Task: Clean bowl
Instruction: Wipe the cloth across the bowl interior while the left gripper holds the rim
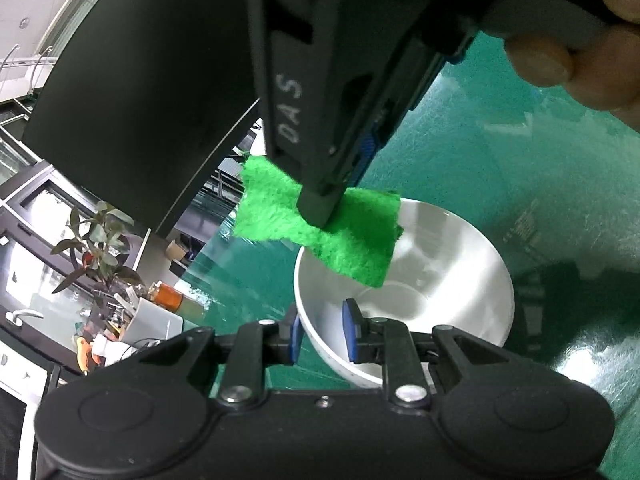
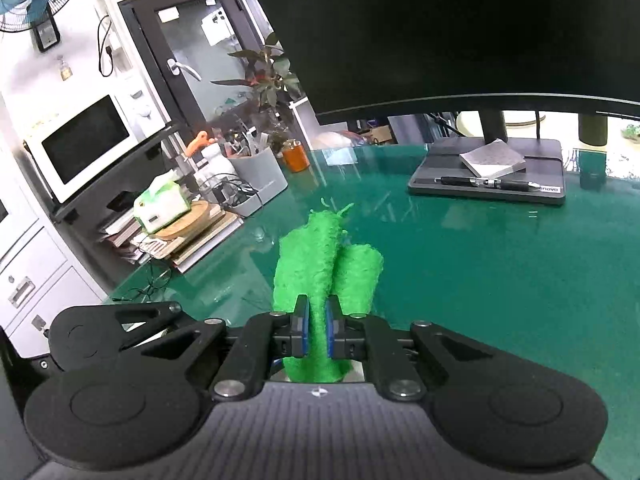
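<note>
Bowl (image 1: pixel 432 280): smooth glossy white, round, rim clamped by left gripper (image 1: pixel 322 332). Fuzzy green scouring cloth (image 1: pixel 340 236), folded, pinched in right gripper (image 2: pixel 316 330) above glossy green tabletop (image 2: pixel 480 272).

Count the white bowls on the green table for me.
1. The white ceramic bowl sits on the green table, its near rim pinched by the left gripper. The right wrist view shows none; others may be hidden.

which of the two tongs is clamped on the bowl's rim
The left tongs, pinching the white bowl at its near rim; the right tongs hold the green cloth instead.
</note>
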The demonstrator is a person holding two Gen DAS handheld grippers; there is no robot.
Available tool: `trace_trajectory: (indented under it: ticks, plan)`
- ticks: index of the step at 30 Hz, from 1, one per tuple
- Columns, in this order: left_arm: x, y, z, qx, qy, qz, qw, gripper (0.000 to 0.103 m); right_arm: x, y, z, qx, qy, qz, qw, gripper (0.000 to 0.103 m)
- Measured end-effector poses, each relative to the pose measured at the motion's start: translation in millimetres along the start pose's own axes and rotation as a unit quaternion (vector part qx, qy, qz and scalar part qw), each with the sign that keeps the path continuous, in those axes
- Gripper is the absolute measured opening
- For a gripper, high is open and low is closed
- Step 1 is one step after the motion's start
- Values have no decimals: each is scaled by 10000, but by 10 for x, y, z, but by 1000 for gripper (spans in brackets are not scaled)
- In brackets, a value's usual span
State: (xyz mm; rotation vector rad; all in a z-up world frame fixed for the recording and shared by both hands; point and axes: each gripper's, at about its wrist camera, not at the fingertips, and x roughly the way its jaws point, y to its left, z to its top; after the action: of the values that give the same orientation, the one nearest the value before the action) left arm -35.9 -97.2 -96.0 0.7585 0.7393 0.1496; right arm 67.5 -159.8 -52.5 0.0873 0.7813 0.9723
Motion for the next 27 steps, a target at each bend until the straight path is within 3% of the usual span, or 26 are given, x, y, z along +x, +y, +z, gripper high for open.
trace_trajectory:
  ticks: [7, 9, 14, 23, 27]
  plan:
    - [16, -25, 5, 109, -44, 55, 9999, 21, -31, -356, -104, 751, 180, -438, 9960, 10]
    - [14, -32, 8, 138, -50, 64, 9999, 21, -35, -348, -103, 729, 225, -482, 9959, 10]
    - [85, 26, -4, 207, -54, 52, 9998, 21, -20, -102, 0, 438, 132, -120, 9989, 10]
    - [39, -39, 19, 247, -101, 112, 9996, 21, -35, -364, -227, 804, 568, -575, 9935, 10]
    - [77, -3, 12, 199, -44, 102, 9997, 22, -55, -305, -176, 817, 496, -557, 9939, 10]
